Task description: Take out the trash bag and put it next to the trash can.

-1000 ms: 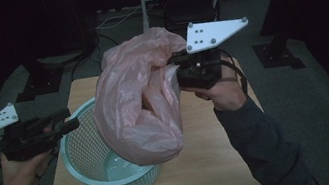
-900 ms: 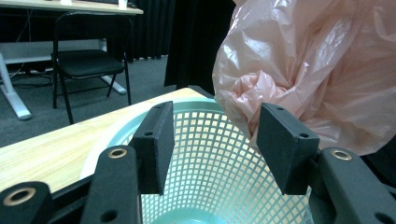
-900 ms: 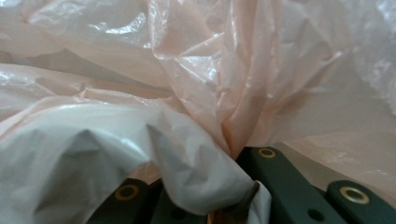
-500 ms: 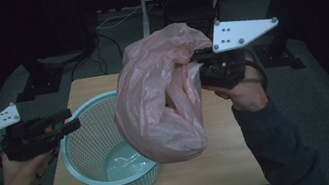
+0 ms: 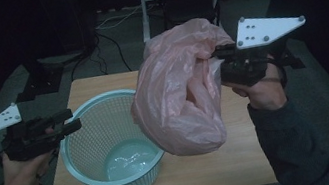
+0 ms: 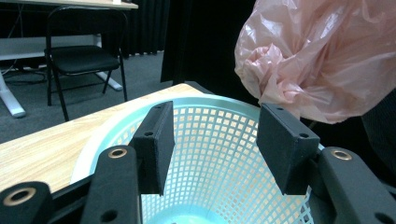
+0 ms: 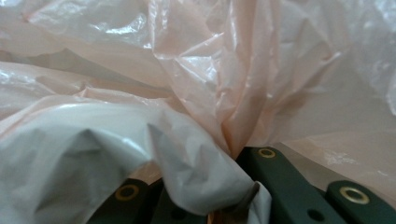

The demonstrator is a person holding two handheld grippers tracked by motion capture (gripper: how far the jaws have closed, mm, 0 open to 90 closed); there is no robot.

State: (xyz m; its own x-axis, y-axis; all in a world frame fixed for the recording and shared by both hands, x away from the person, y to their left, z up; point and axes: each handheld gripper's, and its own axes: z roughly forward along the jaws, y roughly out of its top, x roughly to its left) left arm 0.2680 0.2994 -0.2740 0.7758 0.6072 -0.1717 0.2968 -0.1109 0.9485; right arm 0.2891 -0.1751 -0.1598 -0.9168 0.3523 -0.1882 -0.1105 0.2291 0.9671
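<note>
Pink plastic bag hangs pinched in my right gripper, jaws clamped on its gathered film, over the table's right half, beside the mesh basket. My left gripper sits with jaws apart, empty, at the basket's left rim.

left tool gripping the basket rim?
No. The left tool stands open over the basket, its jaws apart with nothing between them.
</note>
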